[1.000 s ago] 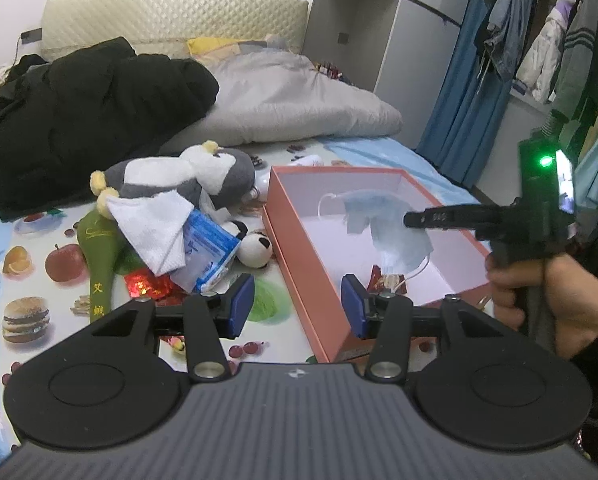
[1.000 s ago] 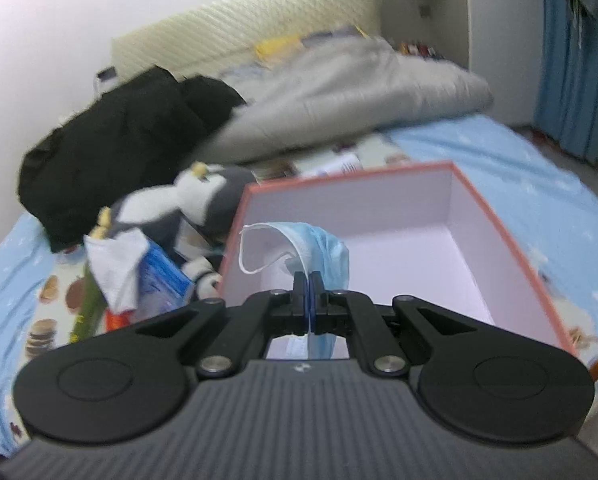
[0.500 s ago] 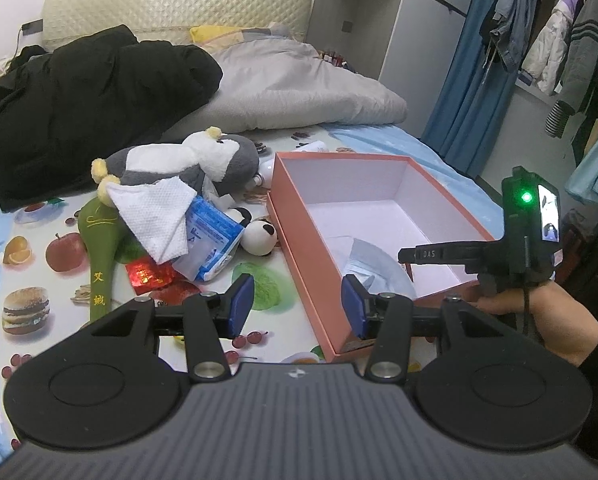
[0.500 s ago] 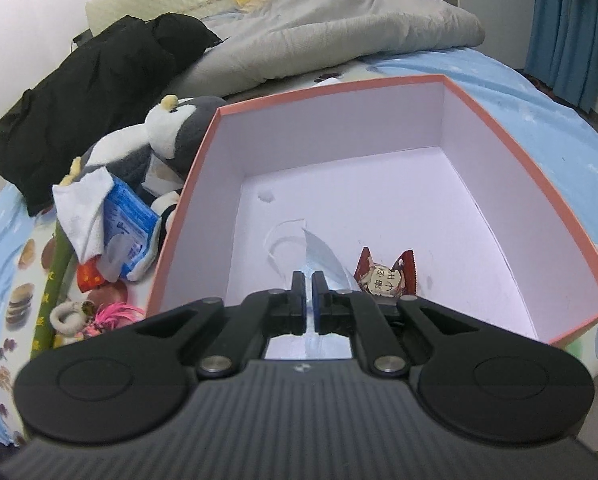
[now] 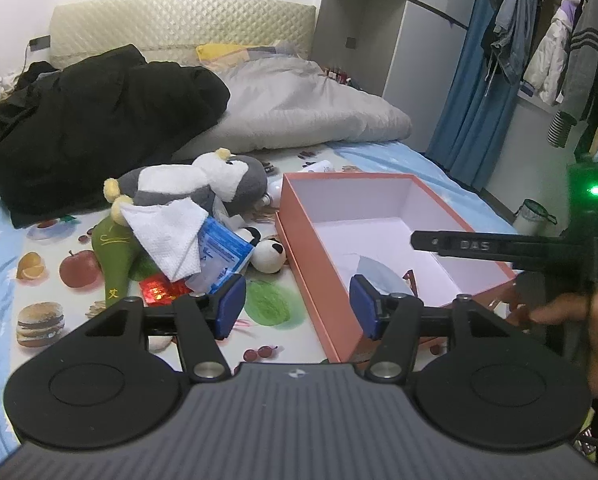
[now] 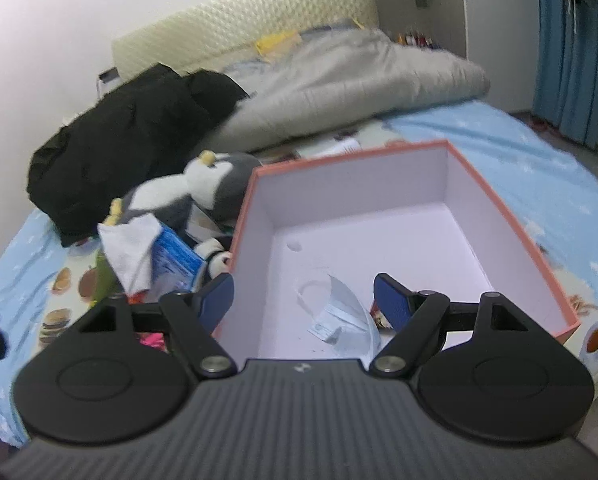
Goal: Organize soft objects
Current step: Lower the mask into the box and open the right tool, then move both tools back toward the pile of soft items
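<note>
An orange box (image 5: pixel 311 248) (image 6: pixel 511 220) with a white inside sits on the bed. A blue face mask (image 6: pixel 345 314) (image 5: pixel 375 274) lies loose on its floor near the front, beside a small red packet (image 5: pixel 412 280). My right gripper (image 6: pixel 303 300) is open and empty just above the mask; it also shows in the left wrist view (image 5: pixel 415 240) over the box. My left gripper (image 5: pixel 297 306) is open and empty, in front of the box's near left corner. Left of the box lie a penguin plush (image 5: pixel 195 184), a white cloth (image 5: pixel 167 232), a blue tissue pack (image 5: pixel 219 252) and a small panda plush (image 5: pixel 269 254).
A green plush (image 5: pixel 113 256) and a red packet (image 5: pixel 159 290) lie in the pile on the fruit-print sheet. A black coat (image 5: pixel 91 120) and a grey duvet (image 5: pixel 307 108) fill the back of the bed. Clothes (image 5: pixel 559 48) hang at the right.
My right gripper lowered the mask into the box, then opened and let it go. The mask now lies on the box floor. My left gripper stayed open and hardly moved.
</note>
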{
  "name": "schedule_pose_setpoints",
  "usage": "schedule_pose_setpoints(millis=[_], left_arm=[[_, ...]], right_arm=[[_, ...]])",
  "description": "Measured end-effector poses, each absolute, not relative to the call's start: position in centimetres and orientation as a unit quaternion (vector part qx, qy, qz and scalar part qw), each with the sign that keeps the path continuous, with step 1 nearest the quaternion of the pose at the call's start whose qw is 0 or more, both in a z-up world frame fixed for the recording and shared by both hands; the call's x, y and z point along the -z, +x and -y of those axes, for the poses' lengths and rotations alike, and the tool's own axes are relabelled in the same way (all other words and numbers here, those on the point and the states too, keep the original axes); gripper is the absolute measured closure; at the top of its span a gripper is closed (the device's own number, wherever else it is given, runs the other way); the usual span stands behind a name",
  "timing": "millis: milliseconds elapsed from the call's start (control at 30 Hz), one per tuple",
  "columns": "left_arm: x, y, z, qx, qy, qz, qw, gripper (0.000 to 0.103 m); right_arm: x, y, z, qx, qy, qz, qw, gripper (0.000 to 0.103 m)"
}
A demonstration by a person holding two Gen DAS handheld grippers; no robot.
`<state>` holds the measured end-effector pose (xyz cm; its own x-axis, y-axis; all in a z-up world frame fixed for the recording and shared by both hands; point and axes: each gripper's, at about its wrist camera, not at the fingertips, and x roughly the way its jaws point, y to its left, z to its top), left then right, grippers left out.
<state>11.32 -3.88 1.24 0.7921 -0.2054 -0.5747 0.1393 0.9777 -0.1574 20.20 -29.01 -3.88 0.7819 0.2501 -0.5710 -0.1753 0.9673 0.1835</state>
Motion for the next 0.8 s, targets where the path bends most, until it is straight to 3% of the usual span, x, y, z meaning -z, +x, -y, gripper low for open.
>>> schedule_pose_setpoints(millis=[33,367,800], left_arm=[[-1.2,11.2,3.8,0.089,-0.053,-0.309,0.945,0.039],[-0.6,9.4,1.3,0.066,-0.058,-0.307,0.948,0.036],[2.8,6.8,-2.7,0.028,-0.083,-0.335,0.938,0.036]], right_arm=[[3.4,19.6,28.8,-0.116,0.06,-0.302,0.944,0.012],[1.8,14.1,26.1,-0.153,0.056,-0.275,0.947,0.012],[5.0,9.5,21.7,-0.2,0.051,-0.325,0.923,0.012]])
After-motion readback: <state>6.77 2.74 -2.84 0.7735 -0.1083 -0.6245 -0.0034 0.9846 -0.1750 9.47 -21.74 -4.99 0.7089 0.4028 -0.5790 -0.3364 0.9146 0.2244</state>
